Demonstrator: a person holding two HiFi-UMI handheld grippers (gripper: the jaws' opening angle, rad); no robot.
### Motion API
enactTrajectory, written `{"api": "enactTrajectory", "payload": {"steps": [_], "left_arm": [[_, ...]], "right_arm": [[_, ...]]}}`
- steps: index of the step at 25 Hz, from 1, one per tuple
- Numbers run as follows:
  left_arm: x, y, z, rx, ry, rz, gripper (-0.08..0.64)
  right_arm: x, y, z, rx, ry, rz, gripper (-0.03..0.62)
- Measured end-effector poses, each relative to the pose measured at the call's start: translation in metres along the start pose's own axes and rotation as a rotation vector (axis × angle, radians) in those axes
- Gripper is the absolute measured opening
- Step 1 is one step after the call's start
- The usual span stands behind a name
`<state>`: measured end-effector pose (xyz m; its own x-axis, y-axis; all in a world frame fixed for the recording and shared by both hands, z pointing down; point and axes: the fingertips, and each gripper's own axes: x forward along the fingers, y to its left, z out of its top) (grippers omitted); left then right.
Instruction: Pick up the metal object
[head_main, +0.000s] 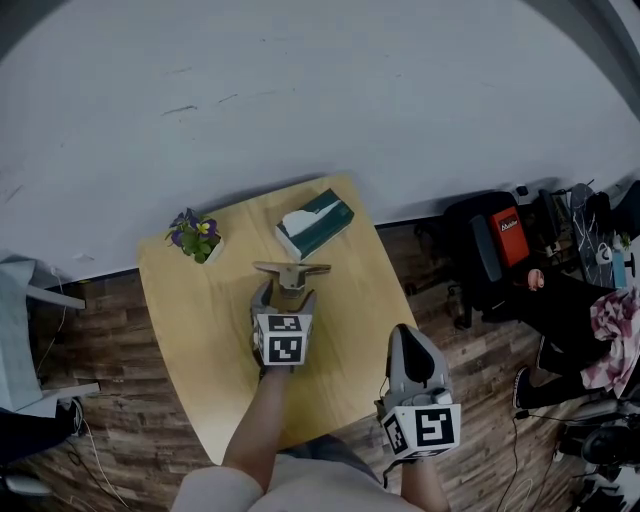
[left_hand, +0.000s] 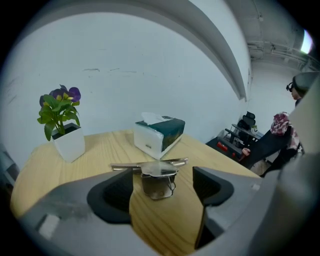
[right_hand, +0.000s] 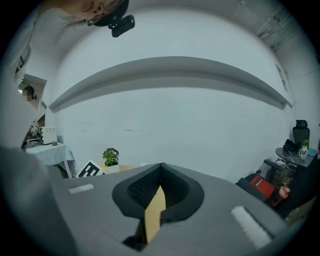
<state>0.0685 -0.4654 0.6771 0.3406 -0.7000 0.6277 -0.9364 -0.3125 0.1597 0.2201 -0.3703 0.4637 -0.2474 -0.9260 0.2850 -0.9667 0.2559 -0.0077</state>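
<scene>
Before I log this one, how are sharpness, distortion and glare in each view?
Head view: strong fisheye, dark corners, table evenly lit. Left gripper view: dark border, metal object sharp, mild sheen on top. Right gripper view: wall ledge bows, edges soft.

The left gripper (head_main: 287, 292), on a bare outstretched forearm (head_main: 262, 425), reaches farther out, jaws spread wide; the right gripper (head_main: 407, 340) hangs nearer, jaws together.
</scene>
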Motion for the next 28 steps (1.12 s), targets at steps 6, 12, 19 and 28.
{"api": "enactTrajectory", "payload": {"steps": [6,12,19,28], "left_arm": [[0.013,0.003,-0.007,-0.003,0.014,0.052,0.380],[0.027,0.008,-0.002,-0.003,0.024,0.083,0.380],[0.036,0.013,-0.010,-0.018,0.051,0.105,0.380],[0.040,0.013,-0.014,0.051,0.076,0.145,0.370]], "right_arm": [[-0.002,-0.008,-0.005,-0.002,0.022,-0.018,0.002],[-0.006,-0.012,-0.015,-0.005,0.052,-0.033,0.002],[-0.004,-0.012,-0.018,-0.009,0.070,-0.037,0.002],[-0.005,-0.011,-0.021,-0.019,0.080,-0.033,0.002]]}}
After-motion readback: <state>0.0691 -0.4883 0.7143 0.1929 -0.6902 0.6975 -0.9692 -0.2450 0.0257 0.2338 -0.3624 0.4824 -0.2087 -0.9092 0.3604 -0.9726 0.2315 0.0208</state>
